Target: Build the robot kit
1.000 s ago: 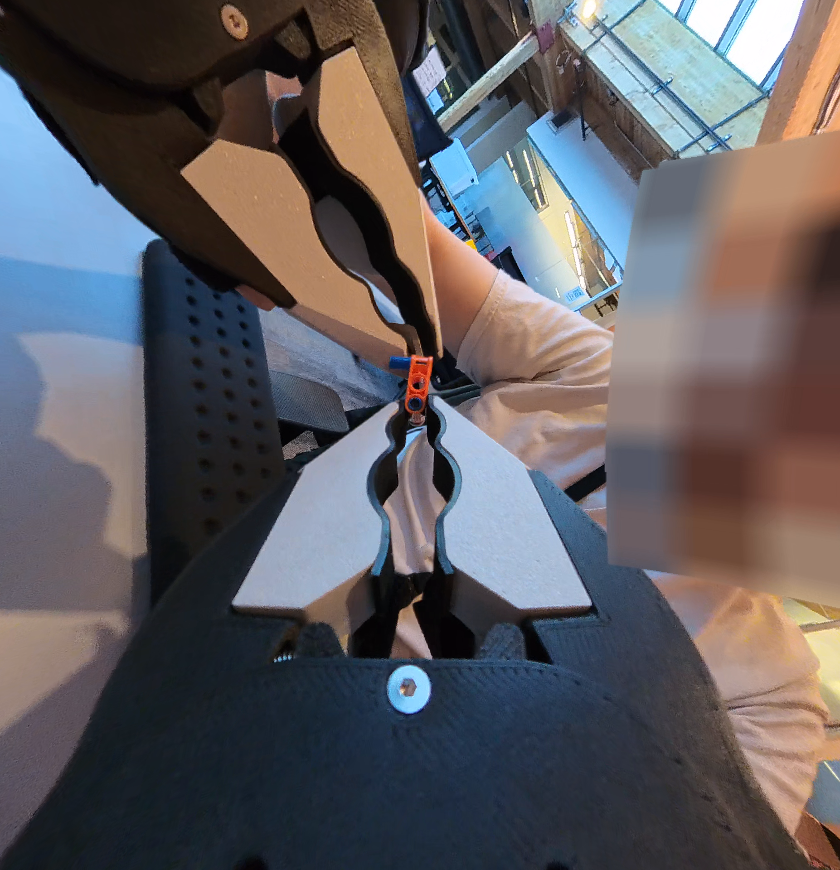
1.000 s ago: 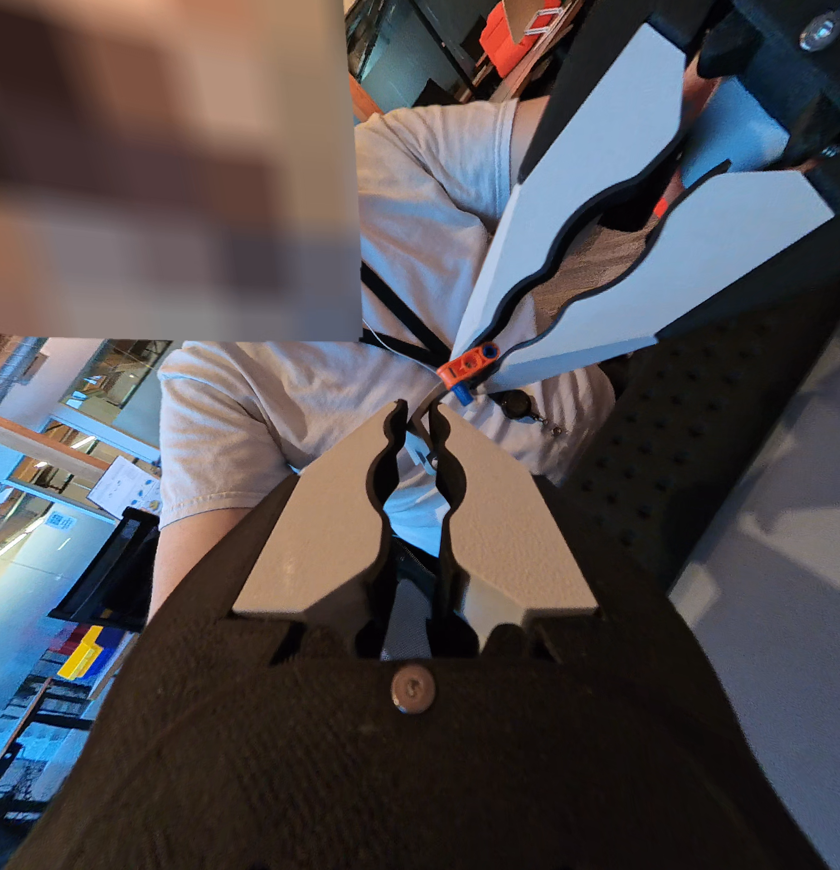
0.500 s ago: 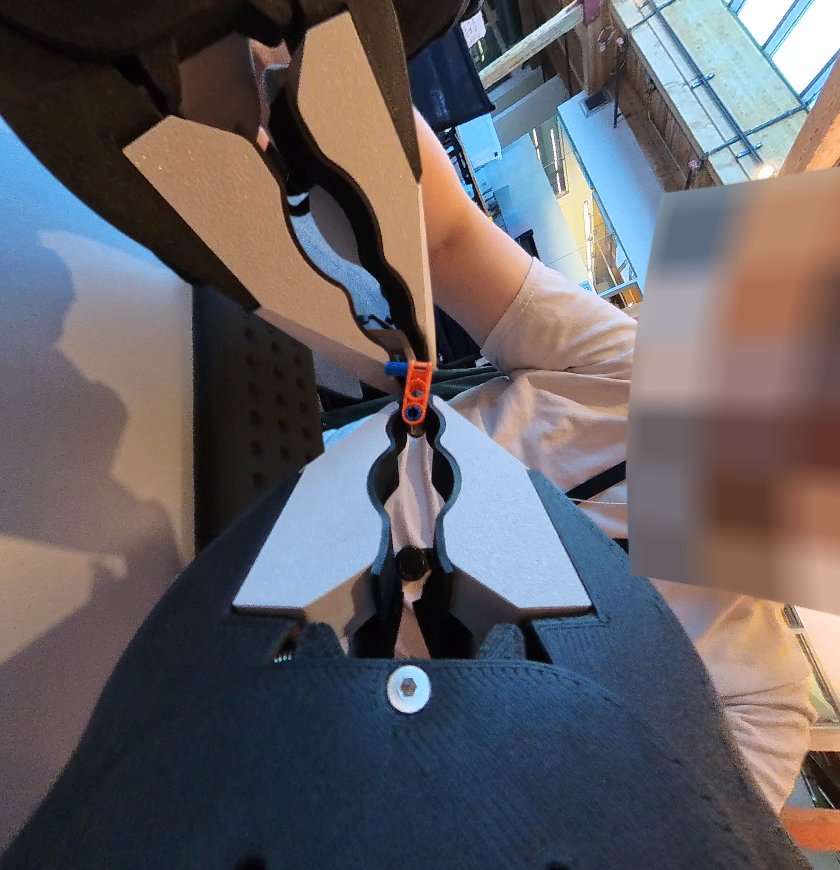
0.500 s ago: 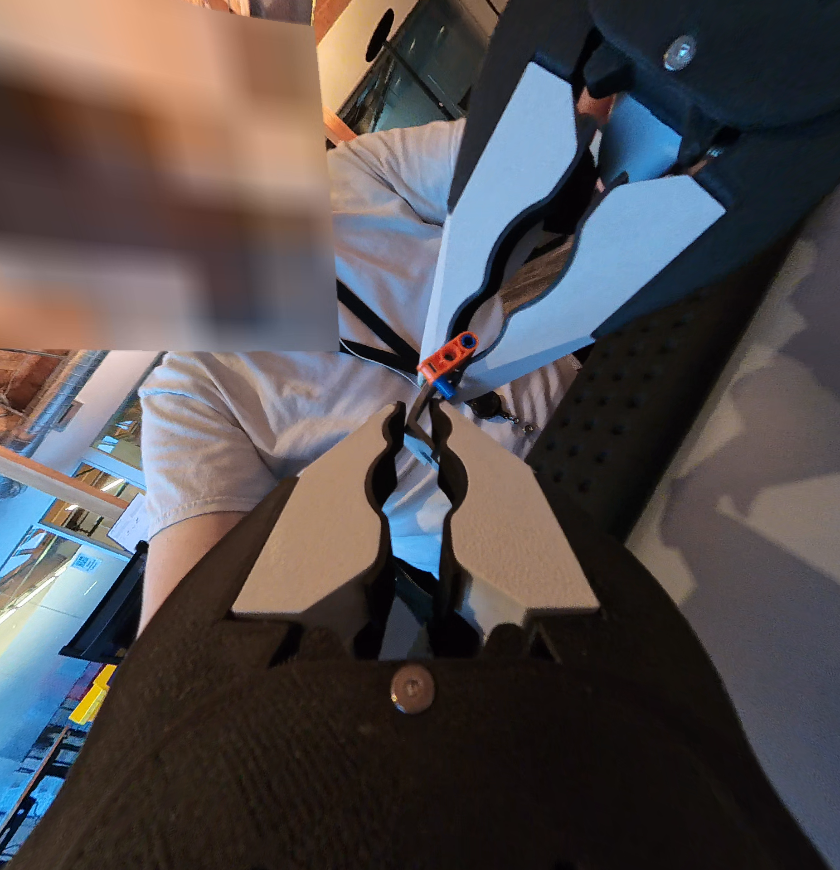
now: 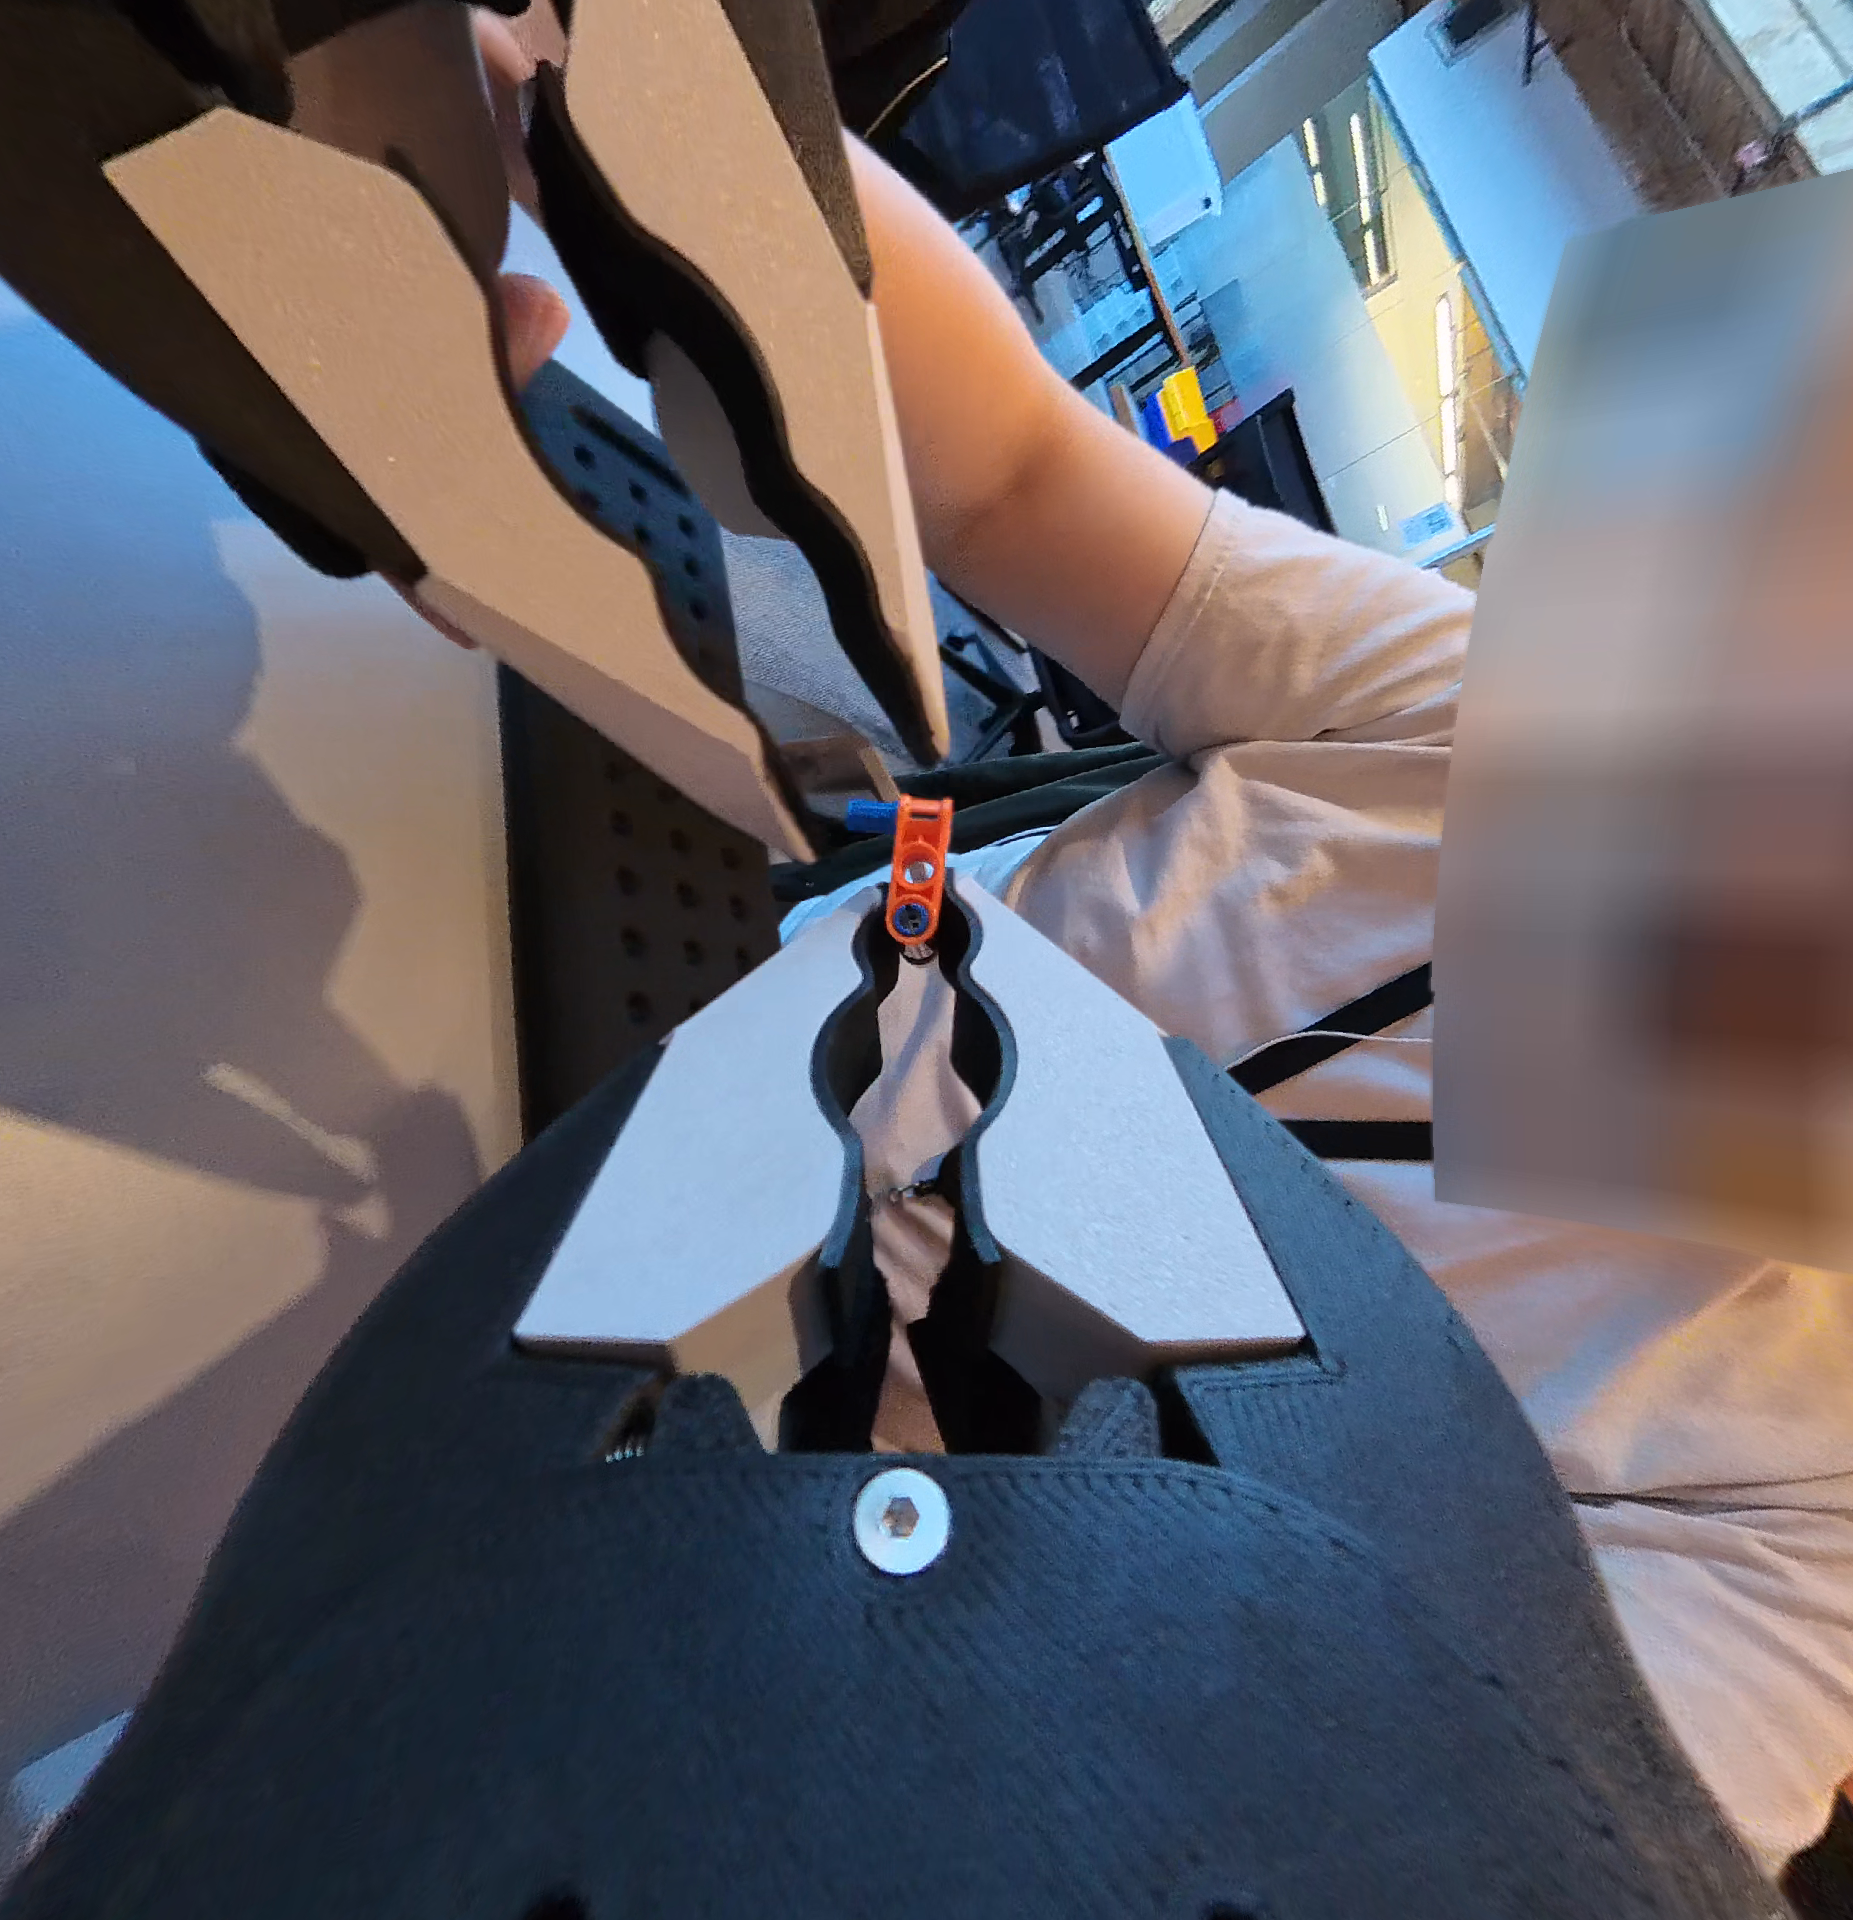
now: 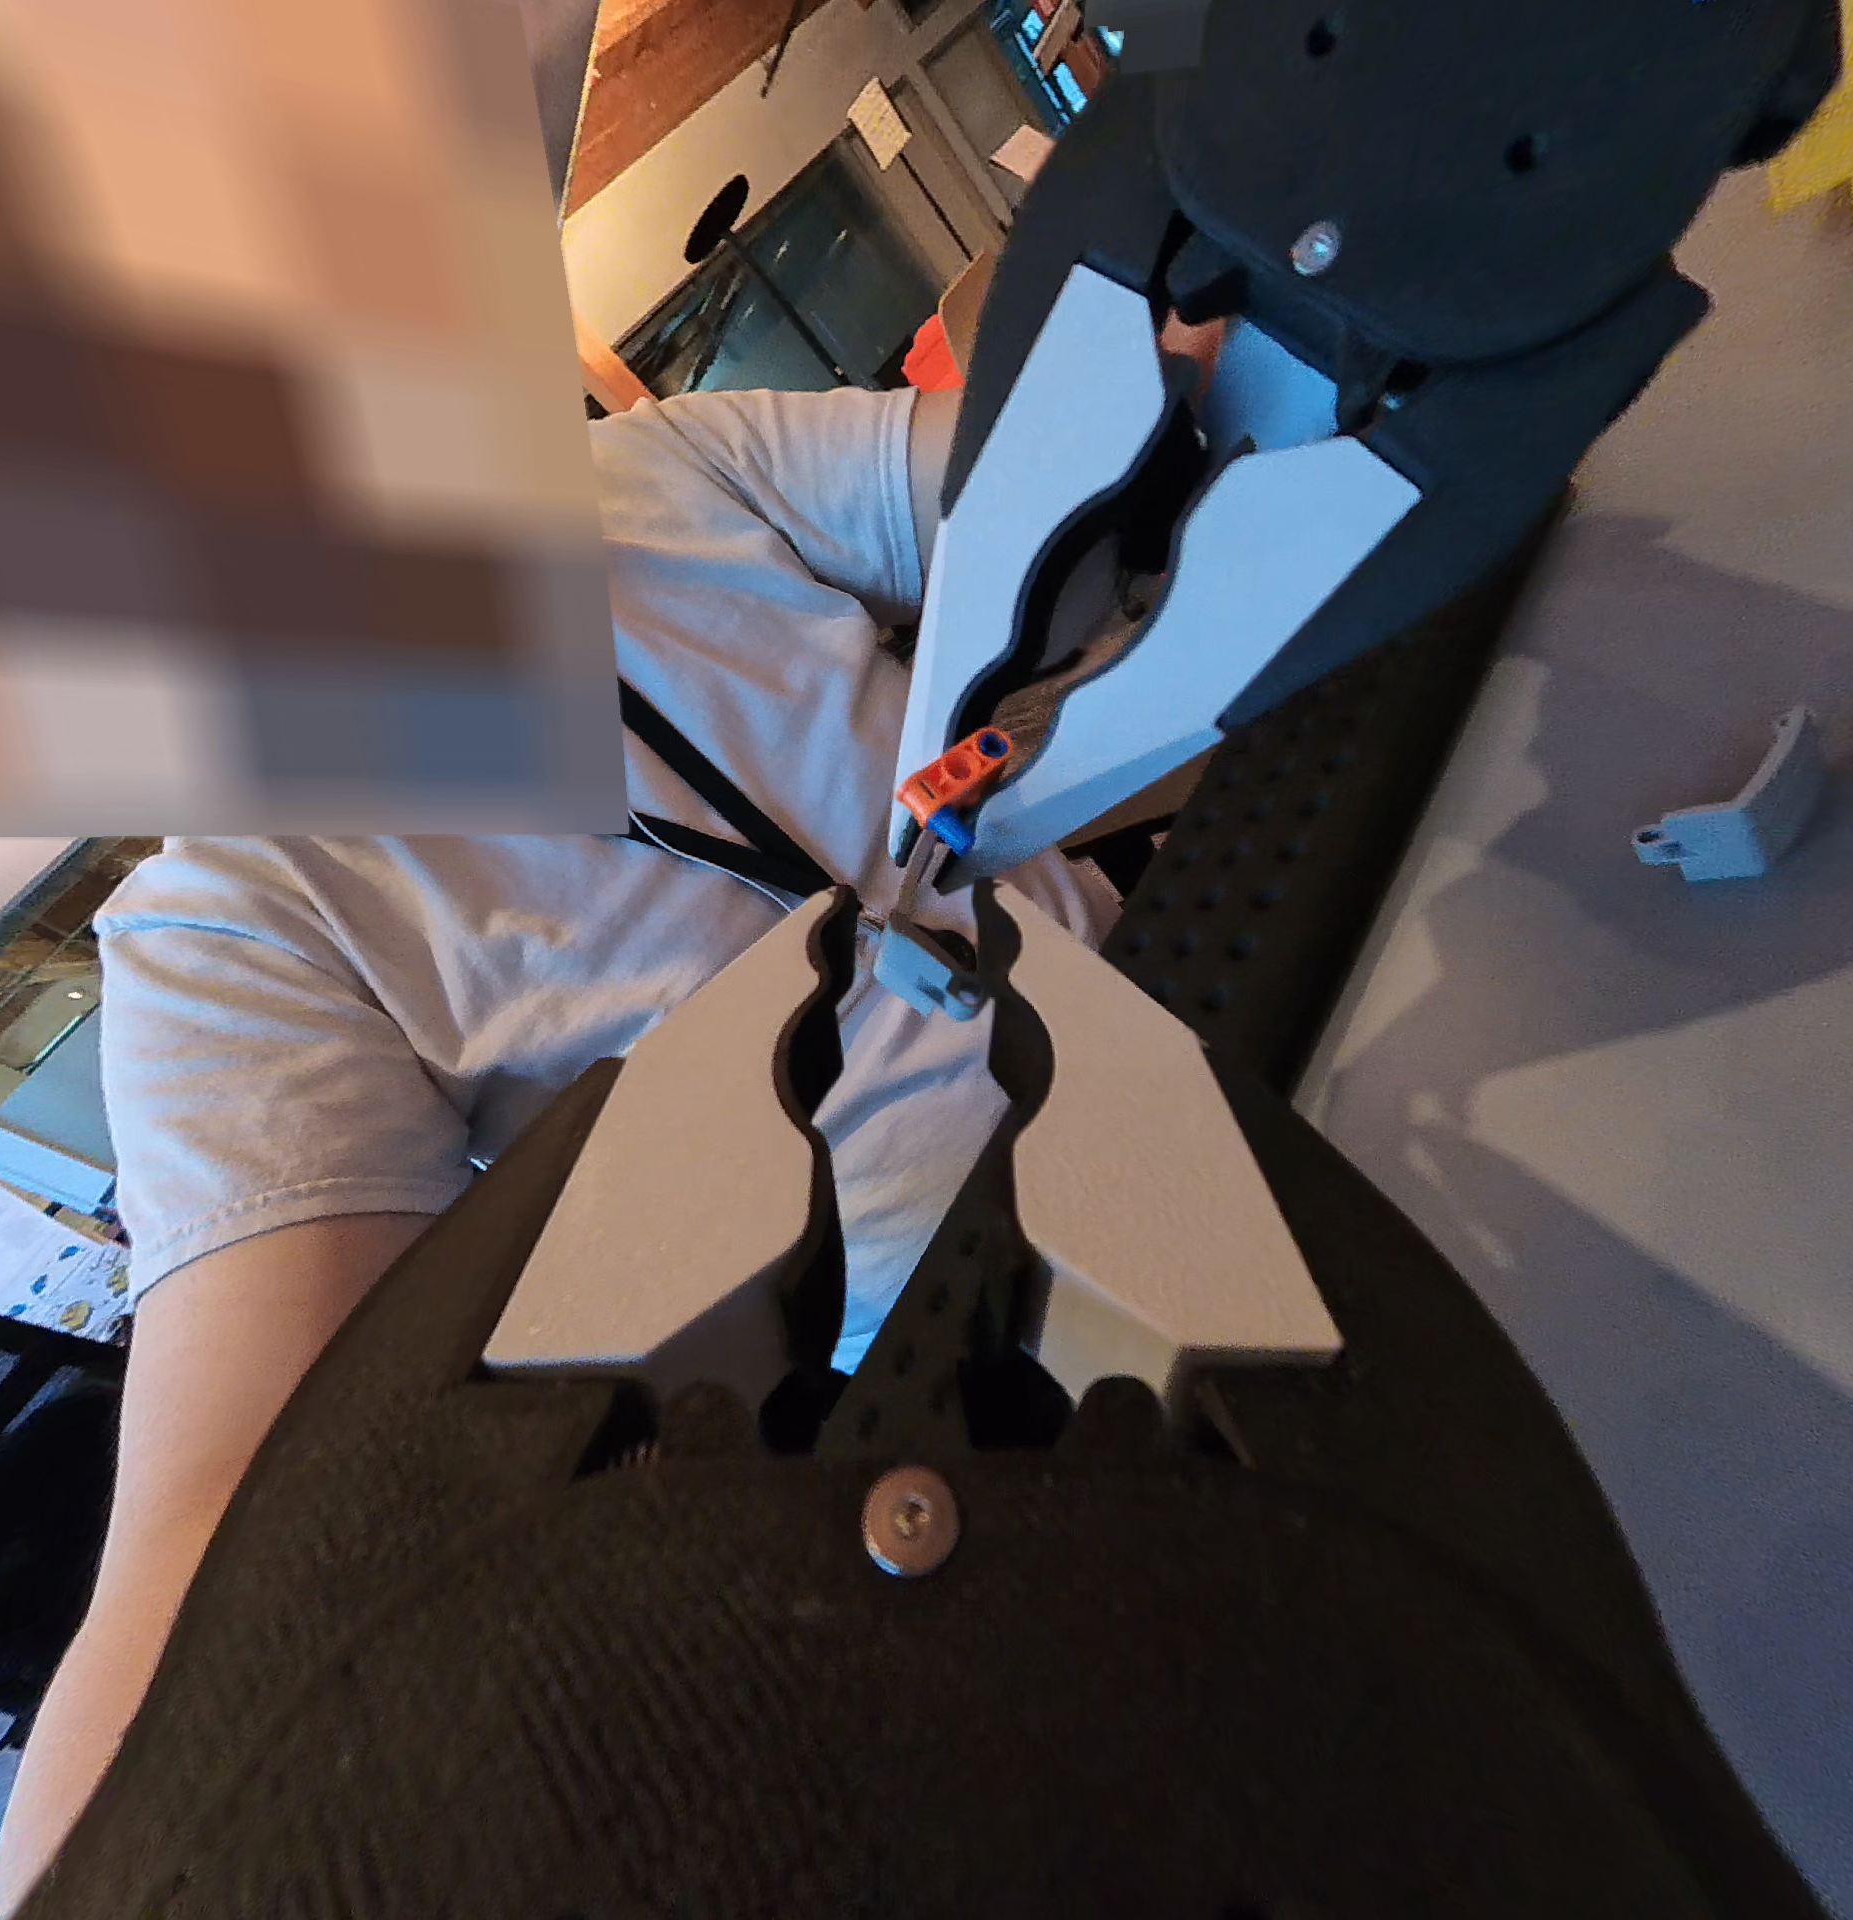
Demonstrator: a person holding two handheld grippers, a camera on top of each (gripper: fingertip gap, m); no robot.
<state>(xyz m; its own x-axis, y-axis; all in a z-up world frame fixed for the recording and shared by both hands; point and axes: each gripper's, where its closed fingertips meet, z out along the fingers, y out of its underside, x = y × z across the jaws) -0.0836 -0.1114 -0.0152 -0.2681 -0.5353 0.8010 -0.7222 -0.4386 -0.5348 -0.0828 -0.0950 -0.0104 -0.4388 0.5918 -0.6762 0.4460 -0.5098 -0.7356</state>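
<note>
Left tongs [image 5: 914, 914] pinch orange connector [image 5: 918, 868]; right tongs [image 6: 906, 904] parted.

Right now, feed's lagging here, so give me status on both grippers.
Left gripper shut on orange piece with blue pin. Right gripper open, grey piece between its fingers. Second grey piece lies on table, apart.

grey table [image 6: 1680, 1195]: right side of right wrist frame | loose grey bracket piece [image 6: 1737, 810]: on table, upper right | black perforated panel [image 6: 1286, 831]: along table edge, centre right | yellow and blue bins [image 5: 1176, 410]: upper centre-right, left wrist frame
</note>
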